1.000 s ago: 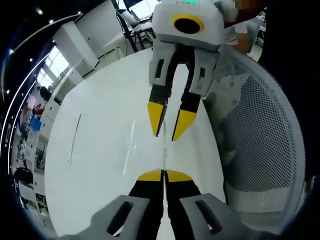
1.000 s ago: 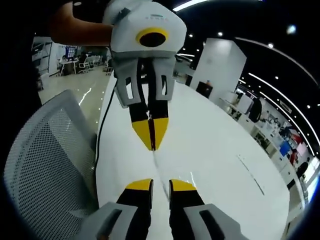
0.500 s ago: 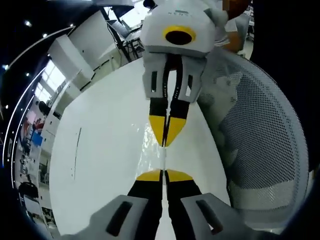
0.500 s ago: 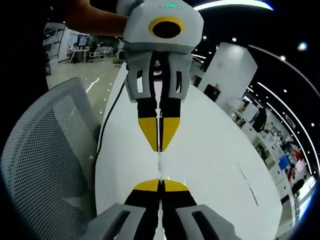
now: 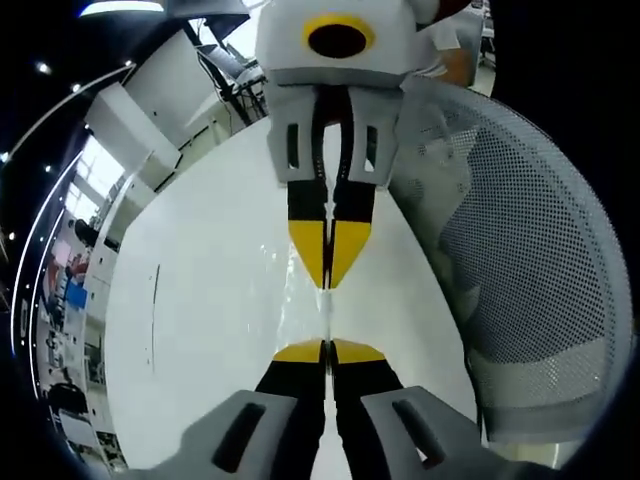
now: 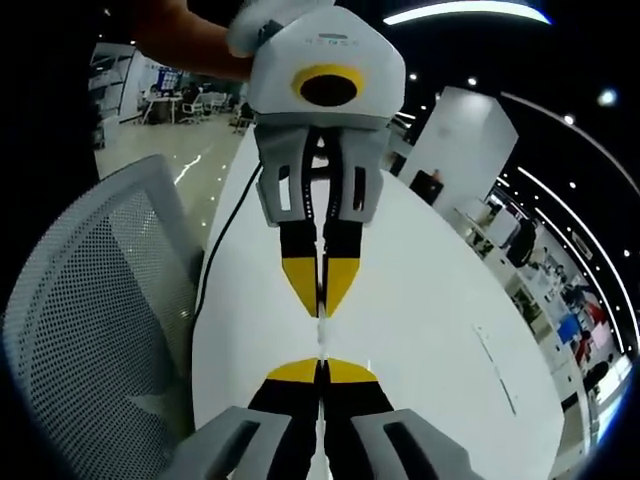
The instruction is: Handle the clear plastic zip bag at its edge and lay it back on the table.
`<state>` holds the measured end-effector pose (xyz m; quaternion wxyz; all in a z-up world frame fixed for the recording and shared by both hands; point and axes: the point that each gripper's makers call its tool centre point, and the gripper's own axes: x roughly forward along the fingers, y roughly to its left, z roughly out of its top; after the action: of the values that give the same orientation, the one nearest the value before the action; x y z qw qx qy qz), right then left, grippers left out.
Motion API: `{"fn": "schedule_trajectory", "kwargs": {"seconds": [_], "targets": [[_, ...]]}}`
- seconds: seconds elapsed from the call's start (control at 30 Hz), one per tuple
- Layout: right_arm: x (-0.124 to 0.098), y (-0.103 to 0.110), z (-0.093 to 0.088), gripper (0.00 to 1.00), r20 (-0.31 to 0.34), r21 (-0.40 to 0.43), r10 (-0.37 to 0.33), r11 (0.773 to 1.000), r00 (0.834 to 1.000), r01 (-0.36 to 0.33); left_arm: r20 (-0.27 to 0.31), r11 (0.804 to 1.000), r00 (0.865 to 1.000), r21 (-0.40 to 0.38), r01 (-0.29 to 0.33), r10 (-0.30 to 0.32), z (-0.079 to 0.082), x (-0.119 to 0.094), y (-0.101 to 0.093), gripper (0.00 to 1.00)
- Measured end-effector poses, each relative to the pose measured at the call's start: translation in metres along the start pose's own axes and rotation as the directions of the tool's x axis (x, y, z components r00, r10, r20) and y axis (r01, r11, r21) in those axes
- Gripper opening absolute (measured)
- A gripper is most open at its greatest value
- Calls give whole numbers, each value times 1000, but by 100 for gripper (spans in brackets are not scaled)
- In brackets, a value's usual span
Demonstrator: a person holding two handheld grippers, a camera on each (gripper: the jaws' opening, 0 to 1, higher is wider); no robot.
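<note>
The clear plastic zip bag shows edge-on as a thin glinting strip held above the white table. In the left gripper view, my left gripper is shut on the near end of the strip. My right gripper reaches in from the top, facing it, shut on the far end. In the right gripper view the same strip of the bag runs from my right gripper up to the left gripper. The yellow tips stand close together. Most of the bag's sheet is too clear to make out.
A grey mesh office chair stands by the table edge; it is the same chair in the right gripper view. A black cable runs along the table edge. A person's hand holds each gripper. Office desks lie beyond.
One second ago my right gripper was open around the bag's edge; it has shut on it. The two grippers have since come closer together.
</note>
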<state>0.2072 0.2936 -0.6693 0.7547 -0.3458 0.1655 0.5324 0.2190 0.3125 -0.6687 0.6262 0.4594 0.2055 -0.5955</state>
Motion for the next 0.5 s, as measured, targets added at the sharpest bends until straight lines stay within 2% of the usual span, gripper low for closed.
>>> {"fn": "schedule_trajectory", "kwargs": {"seconds": [0.5], "targets": [[0, -2, 6, 2, 8, 12, -3, 1000, 1000, 3, -4, 1000, 1000, -1, 9, -9, 0, 3, 0, 0]]}}
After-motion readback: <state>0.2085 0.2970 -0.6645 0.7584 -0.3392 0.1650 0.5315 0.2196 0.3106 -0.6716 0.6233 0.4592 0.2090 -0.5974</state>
